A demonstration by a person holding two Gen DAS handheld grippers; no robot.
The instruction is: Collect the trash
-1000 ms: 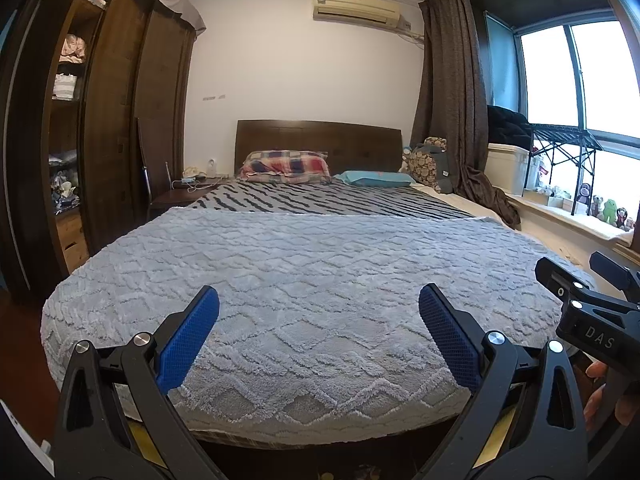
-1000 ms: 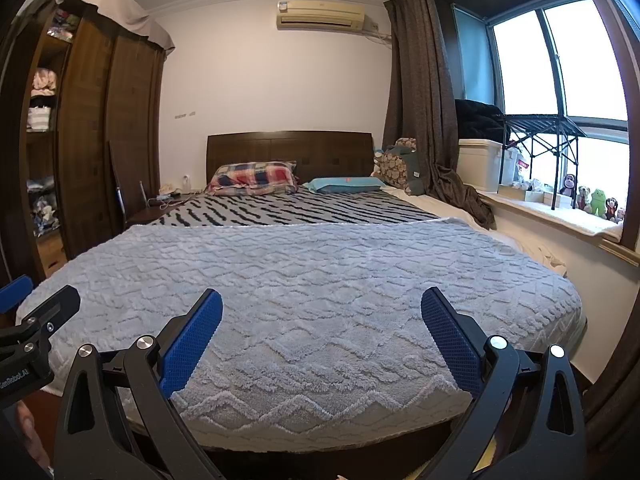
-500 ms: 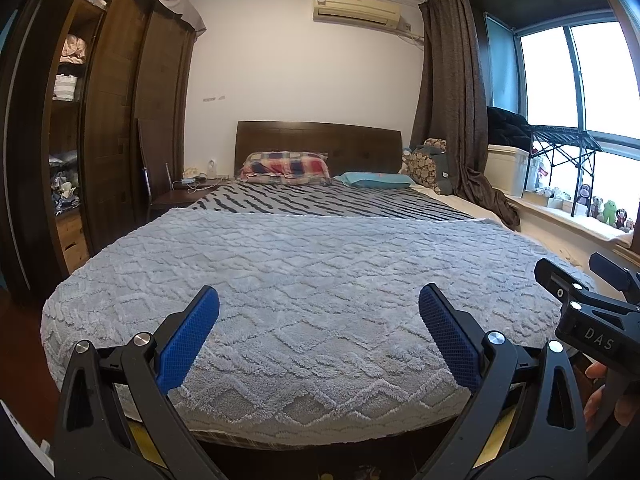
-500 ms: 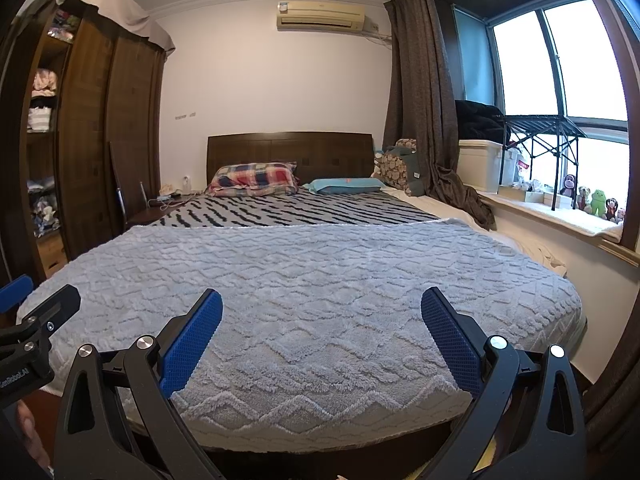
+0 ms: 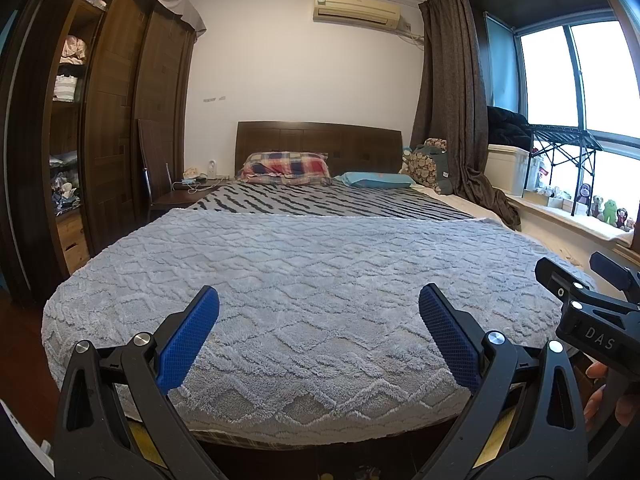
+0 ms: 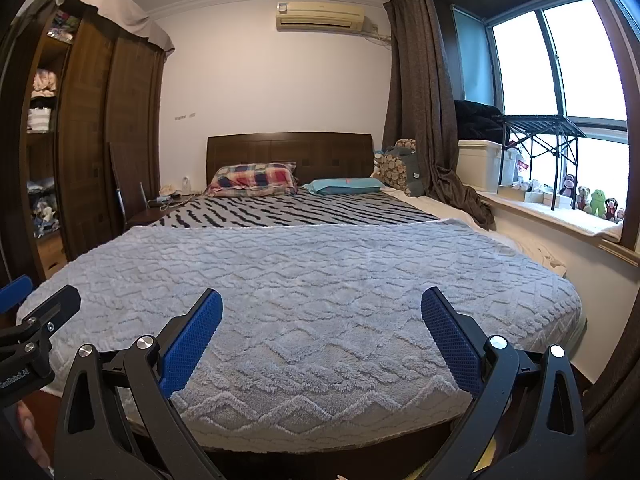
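No trash shows in either view. My left gripper (image 5: 319,300) is open and empty, held at the foot of a bed covered by a grey textured blanket (image 5: 312,272). My right gripper (image 6: 321,300) is open and empty at the same foot edge, to the right of the left one. The right gripper also shows at the right edge of the left wrist view (image 5: 588,280). The left gripper's fingers (image 6: 44,312) show at the left edge of the right wrist view.
A plaid pillow (image 5: 288,164), a blue pillow (image 5: 376,180) and a striped sheet (image 5: 320,200) lie at the head. A dark wardrobe (image 5: 100,120) stands left, with a bedside table (image 5: 180,196). A window sill with plush toys (image 5: 604,212), a white bin (image 5: 508,168) and curtain (image 5: 448,100) are right.
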